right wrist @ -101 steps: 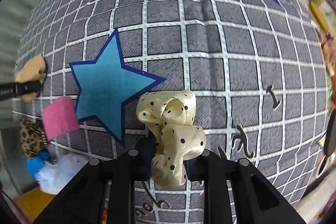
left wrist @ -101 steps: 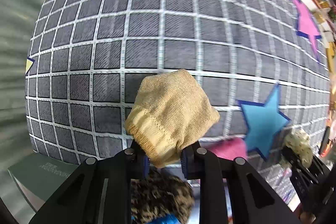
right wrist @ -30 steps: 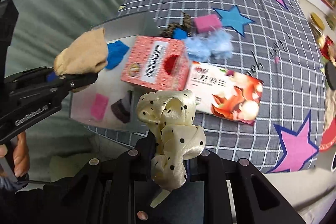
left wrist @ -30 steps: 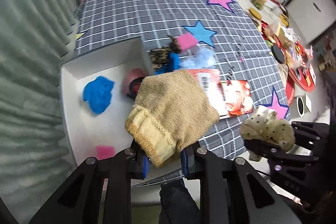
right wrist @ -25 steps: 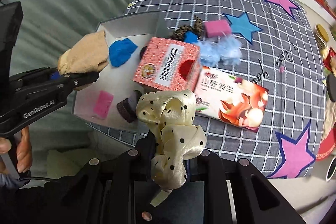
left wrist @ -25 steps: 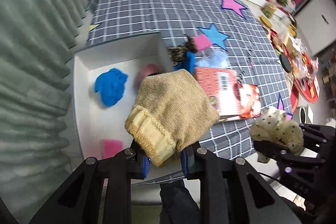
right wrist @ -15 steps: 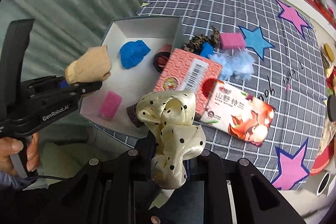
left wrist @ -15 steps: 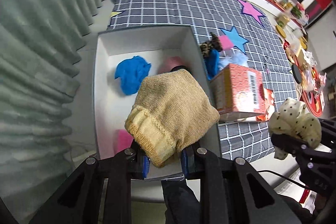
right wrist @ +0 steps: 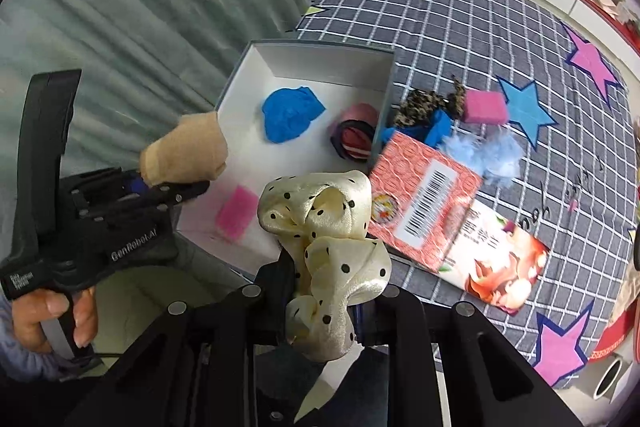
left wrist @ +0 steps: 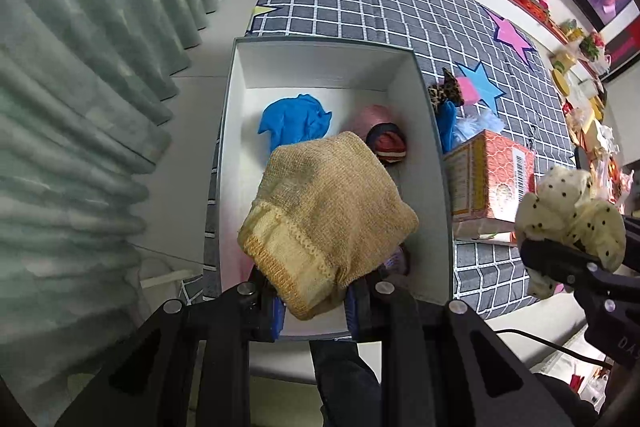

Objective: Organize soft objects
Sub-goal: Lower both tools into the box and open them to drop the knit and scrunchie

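A table under a grey checked cloth (right wrist: 460, 27) with pink and blue stars is filling most of both views. An open white box (left wrist: 316, 67) is sitting at the table's corner nearest the green curtain (left wrist: 88, 75), its near end reaching the table's front edge. Inside the box a blue cloth (left wrist: 294, 125) is lying toward the far end, a pink roll (right wrist: 358, 115) and a dark striped roll (right wrist: 354, 143) are lying against the wall on the star side, and a pink sponge (right wrist: 236, 213) is lying near the front end.

Just outside that wall a red patterned carton (right wrist: 424, 203) is resting, with a flat printed packet (right wrist: 496, 259) beside it toward the front edge. Farther in, a leopard-print piece (right wrist: 424, 103), a blue piece (right wrist: 436, 127), a pale blue fluff (right wrist: 488, 155) and a second pink sponge (right wrist: 484, 107) are lying close together.

The left gripper (left wrist: 316, 301) is clamping a tan knitted sock (left wrist: 324, 219) and hanging above the front end of the box. The right gripper (right wrist: 326, 301) is pinching a cream dotted scrunchie (right wrist: 328, 247) above the front edge of the table, beside the box. A hand (right wrist: 48, 319) is squeezing the left gripper's handle.
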`<state>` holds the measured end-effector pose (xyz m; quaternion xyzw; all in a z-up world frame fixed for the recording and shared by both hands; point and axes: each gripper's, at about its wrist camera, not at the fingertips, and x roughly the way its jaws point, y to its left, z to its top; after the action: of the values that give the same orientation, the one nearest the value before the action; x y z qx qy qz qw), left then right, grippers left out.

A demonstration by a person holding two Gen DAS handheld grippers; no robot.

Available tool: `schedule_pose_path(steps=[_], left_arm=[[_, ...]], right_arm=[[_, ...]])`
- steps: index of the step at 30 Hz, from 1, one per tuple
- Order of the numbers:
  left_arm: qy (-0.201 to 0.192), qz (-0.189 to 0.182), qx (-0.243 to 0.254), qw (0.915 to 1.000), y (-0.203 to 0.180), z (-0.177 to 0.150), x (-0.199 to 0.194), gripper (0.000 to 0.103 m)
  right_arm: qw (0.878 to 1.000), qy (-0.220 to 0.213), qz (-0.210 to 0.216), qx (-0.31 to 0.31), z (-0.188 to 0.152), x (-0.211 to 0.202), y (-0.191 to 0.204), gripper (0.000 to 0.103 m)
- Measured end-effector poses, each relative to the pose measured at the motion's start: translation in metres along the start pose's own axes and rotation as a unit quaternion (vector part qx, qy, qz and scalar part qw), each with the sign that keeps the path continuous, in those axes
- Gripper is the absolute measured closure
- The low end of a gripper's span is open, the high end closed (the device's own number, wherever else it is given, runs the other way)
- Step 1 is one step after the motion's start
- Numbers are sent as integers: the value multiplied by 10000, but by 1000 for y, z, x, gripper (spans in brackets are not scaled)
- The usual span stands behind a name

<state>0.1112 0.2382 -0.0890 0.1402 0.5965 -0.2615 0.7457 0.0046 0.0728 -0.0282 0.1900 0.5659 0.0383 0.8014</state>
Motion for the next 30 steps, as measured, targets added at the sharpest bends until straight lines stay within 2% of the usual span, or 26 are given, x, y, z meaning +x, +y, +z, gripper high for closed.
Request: schedule_pose_path(steps=[10,30], left_arm=[[271,9,-57,9996,-2,-6,19,78],[381,65,-136,9992,3,-3,30,77]], right_arm=[[9995,202,135,-207,23,20,17,80],[9985,420,179,-316,35,35,20,79]])
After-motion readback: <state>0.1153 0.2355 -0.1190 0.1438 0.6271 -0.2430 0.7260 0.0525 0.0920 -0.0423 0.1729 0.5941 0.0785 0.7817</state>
